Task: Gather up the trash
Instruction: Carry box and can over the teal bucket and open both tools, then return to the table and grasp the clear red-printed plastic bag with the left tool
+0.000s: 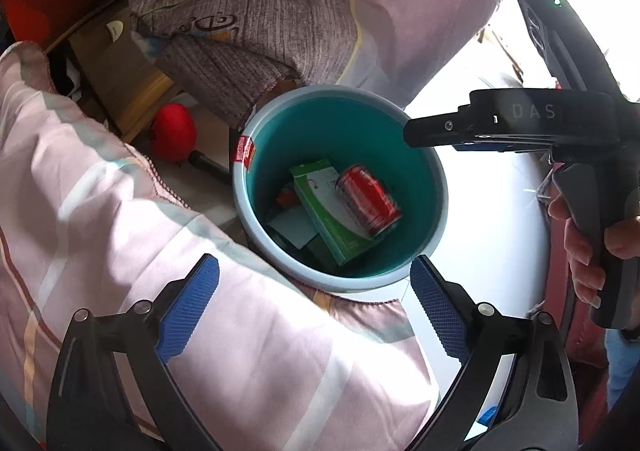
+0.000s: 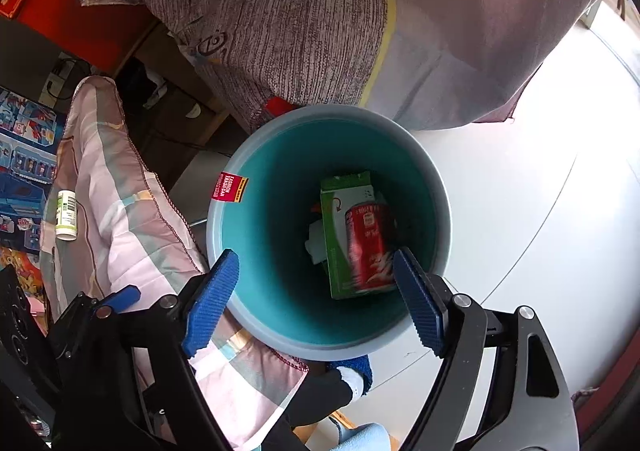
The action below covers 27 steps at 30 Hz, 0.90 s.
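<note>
A teal bin with a grey rim point(image 1: 256, 235) point(image 2: 224, 251) stands on the floor. Inside lie a red soda can point(image 1: 368, 199) point(image 2: 368, 251) on a green carton point(image 1: 324, 207) point(image 2: 336, 203), with paper scraps beneath. My left gripper point(image 1: 314, 311) is open and empty, above the bedding just short of the bin's near rim. My right gripper point(image 2: 316, 299) is open and empty, right over the bin's mouth; in the left wrist view it point(image 1: 424, 133) reaches in from the right. A white bottle with a green label point(image 2: 67, 215) lies on the bedding at left.
Pink patterned bedding point(image 1: 120, 231) point(image 2: 120, 219) lies left of the bin. A grey-brown quilt and pink cover point(image 1: 248, 3) point(image 2: 280, 11) hang behind it. A red ball-shaped object point(image 1: 173, 133) lies on the floor. Cardboard boxes point(image 1: 116, 63) stand far left. White floor point(image 2: 540, 211) lies right.
</note>
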### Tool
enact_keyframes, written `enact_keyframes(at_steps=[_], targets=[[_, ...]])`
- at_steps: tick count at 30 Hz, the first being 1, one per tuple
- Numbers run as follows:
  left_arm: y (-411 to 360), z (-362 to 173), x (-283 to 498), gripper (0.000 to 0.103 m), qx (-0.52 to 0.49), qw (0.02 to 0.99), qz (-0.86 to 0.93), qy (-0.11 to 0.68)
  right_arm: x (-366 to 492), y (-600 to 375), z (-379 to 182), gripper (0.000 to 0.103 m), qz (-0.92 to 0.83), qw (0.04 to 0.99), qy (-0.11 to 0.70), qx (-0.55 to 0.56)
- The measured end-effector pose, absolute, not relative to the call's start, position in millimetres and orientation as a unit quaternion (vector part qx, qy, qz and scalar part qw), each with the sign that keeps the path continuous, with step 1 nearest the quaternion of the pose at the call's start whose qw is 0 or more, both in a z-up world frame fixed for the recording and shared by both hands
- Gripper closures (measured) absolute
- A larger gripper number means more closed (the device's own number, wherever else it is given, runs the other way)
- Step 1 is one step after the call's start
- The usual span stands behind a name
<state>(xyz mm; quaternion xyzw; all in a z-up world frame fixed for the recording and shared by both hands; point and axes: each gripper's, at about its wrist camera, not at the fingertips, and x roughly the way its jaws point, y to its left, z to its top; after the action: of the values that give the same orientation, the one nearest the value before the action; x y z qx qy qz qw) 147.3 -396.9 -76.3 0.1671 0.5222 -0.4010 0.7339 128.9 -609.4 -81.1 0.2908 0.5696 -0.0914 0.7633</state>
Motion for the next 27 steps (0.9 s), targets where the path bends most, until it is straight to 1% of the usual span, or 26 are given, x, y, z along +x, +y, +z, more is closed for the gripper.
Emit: enact_keyframes(at_steps=[1, 9, 12, 16, 21, 27], targets=[[-395, -74, 146, 0.007, 0.166, 0.735, -0.401, 0.521, 128, -608, -80, 0.024, -0.092, 0.762, 0.571, 0.292], [-368, -54, 137, 0.006, 0.150, 0.750, -0.400, 0.505, 117, -588, -62, 0.024, -0.096, 0.765, 0.572, 0.279], [-354, -44, 132, 0.006, 0.144, 0.758, -0.397, 0.497, 112, -575, -51, 0.020, -0.093, 0.771, 0.567, 0.274], [-329, -34, 124, 0.005, 0.134, 0.769, -0.391, 0.488, 106, -552, -38, 0.019, -0.083, 0.780, 0.564, 0.259], [-289, -26, 110, 0.005, 0.127, 0.783, -0.375, 0.480, 100, -518, -33, 0.016, -0.064, 0.776, 0.578, 0.245], [-220, -22, 95, 0.005, 0.113, 0.798, -0.343, 0.483, 95, -465, -32, 0.016, -0.028, 0.772, 0.599, 0.208]])
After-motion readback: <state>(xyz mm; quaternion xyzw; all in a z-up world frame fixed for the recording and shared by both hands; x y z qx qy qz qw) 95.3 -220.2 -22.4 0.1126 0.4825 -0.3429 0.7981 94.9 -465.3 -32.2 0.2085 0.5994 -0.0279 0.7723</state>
